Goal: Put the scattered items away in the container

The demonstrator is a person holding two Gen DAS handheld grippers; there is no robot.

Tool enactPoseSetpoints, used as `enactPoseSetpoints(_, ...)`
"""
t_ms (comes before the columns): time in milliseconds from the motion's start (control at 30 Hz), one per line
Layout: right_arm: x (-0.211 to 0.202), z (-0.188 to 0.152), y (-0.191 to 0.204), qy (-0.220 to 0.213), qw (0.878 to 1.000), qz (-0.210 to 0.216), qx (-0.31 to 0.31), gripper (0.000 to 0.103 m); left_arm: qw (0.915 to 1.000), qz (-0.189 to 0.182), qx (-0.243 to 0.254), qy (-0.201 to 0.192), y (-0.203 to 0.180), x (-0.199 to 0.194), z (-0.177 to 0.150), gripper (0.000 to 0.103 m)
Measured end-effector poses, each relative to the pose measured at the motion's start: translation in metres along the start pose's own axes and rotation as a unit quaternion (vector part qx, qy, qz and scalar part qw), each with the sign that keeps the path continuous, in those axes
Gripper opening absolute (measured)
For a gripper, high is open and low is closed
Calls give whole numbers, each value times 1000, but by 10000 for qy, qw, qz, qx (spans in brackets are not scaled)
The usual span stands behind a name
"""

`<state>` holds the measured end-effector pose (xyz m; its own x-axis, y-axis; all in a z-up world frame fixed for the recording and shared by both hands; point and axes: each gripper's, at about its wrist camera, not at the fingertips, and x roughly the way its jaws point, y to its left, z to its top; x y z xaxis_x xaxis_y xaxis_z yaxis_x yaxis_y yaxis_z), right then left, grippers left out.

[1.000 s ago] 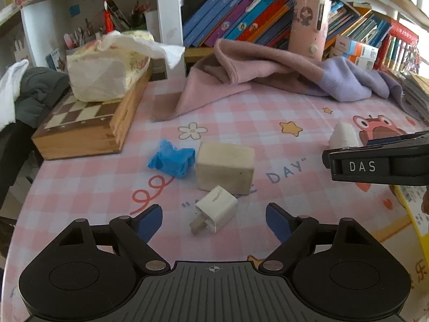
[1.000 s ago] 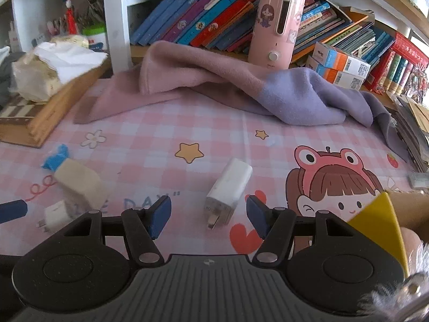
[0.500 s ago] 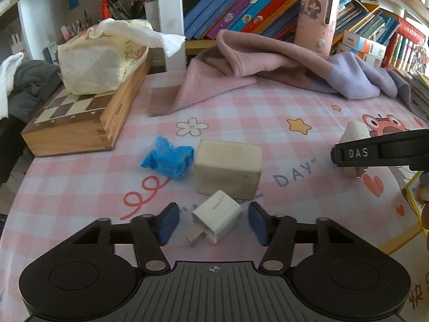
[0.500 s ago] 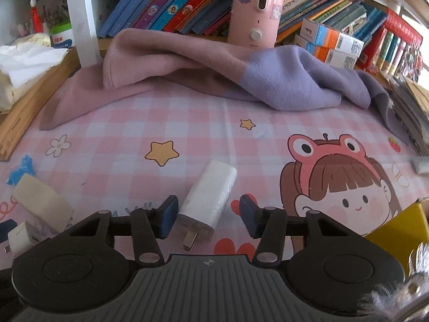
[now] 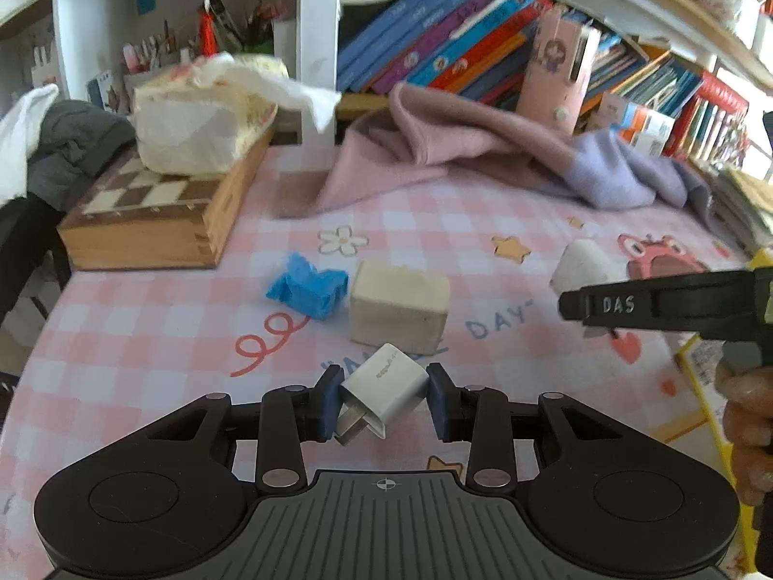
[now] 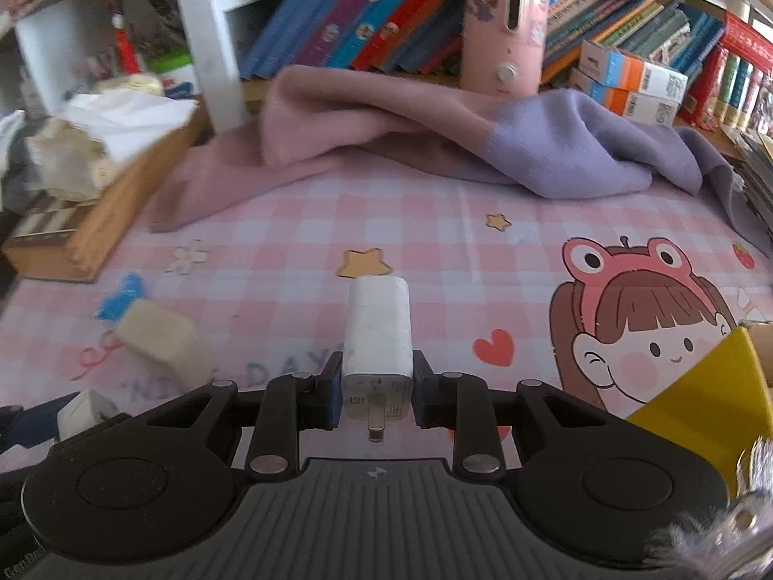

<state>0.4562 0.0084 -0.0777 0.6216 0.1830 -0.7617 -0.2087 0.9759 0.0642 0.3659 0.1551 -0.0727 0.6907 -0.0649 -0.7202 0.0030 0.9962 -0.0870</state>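
My left gripper (image 5: 384,398) has its blue pads pressed on a small white cube charger (image 5: 386,384), prongs toward the camera, and its jaws are still closing. In the right wrist view my right gripper (image 6: 377,389) grips a long white charger (image 6: 378,328) by its plug end while its jaws are still closing. A beige block (image 5: 398,307) and a crumpled blue scrap (image 5: 309,285) lie on the pink checked tablecloth (image 5: 145,328) just beyond the left gripper. The right gripper's black finger (image 5: 652,307) shows at the right of the left wrist view. A yellow container corner (image 6: 710,396) sits at the right.
A wooden chessboard box (image 5: 145,222) with a tissue pack (image 5: 193,125) on it stands at the back left. A pink and purple cloth (image 5: 459,154) lies along the back, below a bookshelf (image 5: 435,48) and a pink device (image 5: 555,72).
Both grippers went from wide open to closed on their chargers. The long charger now lies straight between the right pads. The small charger sits gripped between the left pads.
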Motion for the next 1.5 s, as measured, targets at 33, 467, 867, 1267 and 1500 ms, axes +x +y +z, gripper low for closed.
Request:
enactPoseSetpoints(33,-6,-1,2,-10,10000,67,-13,25,10000,-22,-37,-42,2,-6,0,35)
enactPoseSetpoints(467,-78,-53,12,152,9968,632,-463,25,9987,-298,-406,-85,13,-72,-25,35)
enactPoseSetpoints(867,-157,-89,10,-297,9861,853,-1391,25,9956,-687,-593,-234,11,-136,-47,35)
enactPoseSetpoints(1267,-202,-129,12,-356,9881,853,-1229,25,9950,-835,-388,-399,0,-179,-70,35)
enactPoseSetpoints(1500,-239,-157,19,-487,9865,883,-1290,25,9927,-1024,-362,-518,-4,-217,-91,35)
